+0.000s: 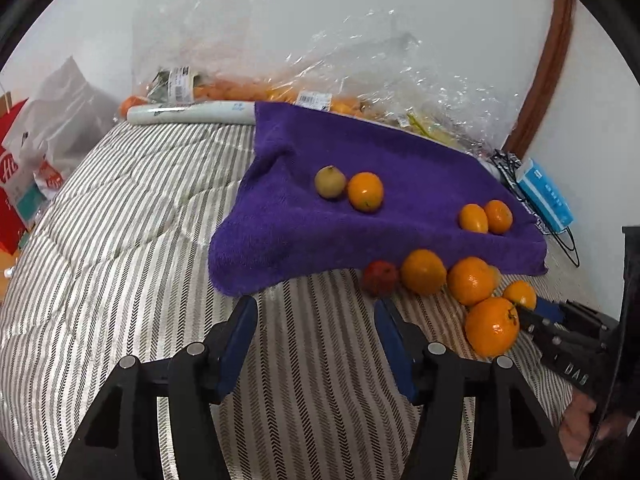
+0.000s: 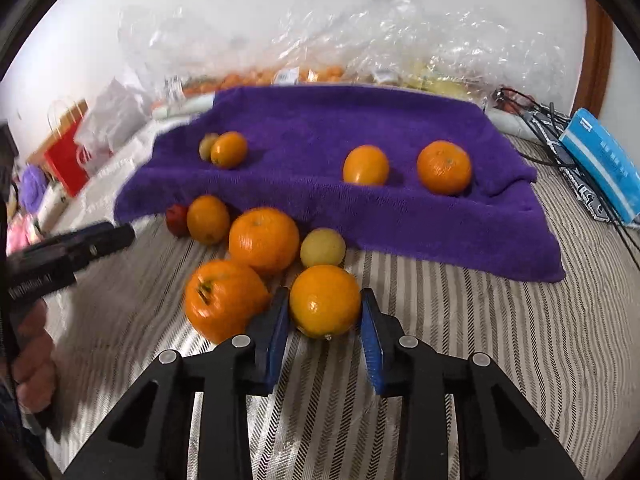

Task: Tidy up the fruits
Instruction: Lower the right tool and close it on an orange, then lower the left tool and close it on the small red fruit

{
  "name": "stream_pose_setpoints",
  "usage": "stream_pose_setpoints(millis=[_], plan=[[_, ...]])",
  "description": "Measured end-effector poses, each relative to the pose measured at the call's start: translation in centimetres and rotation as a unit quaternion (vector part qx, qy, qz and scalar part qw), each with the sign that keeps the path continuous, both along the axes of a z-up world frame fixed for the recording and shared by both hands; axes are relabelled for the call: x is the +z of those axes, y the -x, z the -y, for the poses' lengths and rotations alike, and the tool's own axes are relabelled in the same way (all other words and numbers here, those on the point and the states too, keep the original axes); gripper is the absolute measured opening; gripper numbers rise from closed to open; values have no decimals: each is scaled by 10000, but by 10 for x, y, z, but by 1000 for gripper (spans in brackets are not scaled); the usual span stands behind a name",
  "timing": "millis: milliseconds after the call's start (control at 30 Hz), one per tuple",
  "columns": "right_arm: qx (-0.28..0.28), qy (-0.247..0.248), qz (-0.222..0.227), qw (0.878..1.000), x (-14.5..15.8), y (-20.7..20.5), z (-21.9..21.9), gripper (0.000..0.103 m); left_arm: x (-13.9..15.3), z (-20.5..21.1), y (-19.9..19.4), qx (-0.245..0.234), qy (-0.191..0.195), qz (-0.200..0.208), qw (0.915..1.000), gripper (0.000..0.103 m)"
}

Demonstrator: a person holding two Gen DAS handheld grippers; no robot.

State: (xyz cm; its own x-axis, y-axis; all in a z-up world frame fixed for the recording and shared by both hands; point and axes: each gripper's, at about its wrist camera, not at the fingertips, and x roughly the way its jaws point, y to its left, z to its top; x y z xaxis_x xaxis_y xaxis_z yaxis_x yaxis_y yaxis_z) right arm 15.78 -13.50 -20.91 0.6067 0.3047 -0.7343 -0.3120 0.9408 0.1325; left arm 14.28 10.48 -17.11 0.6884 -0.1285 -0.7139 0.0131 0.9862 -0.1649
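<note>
Closed snugly, my right gripper (image 2: 325, 320) pinches an orange (image 2: 325, 301) off the striped bedcover (image 2: 460, 312), bound, I judge, for the purple towel (image 2: 304, 128); my left gripper (image 1: 316, 320) waits half-open, empty, near the red fruit (image 1: 380, 278).

Four fruits sit on the purple towel (image 2: 304, 140): a dull greenish-brown one (image 2: 208, 146) touching a small orange (image 2: 229, 149) on the left, then two more oranges (image 2: 366, 165) (image 2: 444, 167) a bit apart on the right. The rest are bunched on the striped bedding just off the towel's front edge: a small red fruit (image 2: 177, 220), maybe an apple but it's blurry, an orange (image 2: 208, 219) pressed against it, a big orange (image 2: 264, 240), a pale yellow one (image 2: 323, 248), a stemmed, slightly dented orange (image 2: 224, 300), and a round smooth orange (image 2: 325, 301) nearest the camera.
</note>
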Motion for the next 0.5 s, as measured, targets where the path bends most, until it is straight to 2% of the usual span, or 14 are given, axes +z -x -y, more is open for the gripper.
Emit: stream_pose_setpoints(millis=[133,300,433,500], plan=[[-55,60,266,9996,7,2,13,34,-1,7,-5,-283,206,-111,9993,58],[-146,237,367,9989,8,2,40,34,-9,26,-24,-327,16,-411,9986,58],[-226,302,405,9985,6,4,58,34,-10,42,-35,-215,-416,-379,9982,46],[-213,115,367,9990,8,5,69,34,-11,46,-37,-243,-432,-385,9980,42]])
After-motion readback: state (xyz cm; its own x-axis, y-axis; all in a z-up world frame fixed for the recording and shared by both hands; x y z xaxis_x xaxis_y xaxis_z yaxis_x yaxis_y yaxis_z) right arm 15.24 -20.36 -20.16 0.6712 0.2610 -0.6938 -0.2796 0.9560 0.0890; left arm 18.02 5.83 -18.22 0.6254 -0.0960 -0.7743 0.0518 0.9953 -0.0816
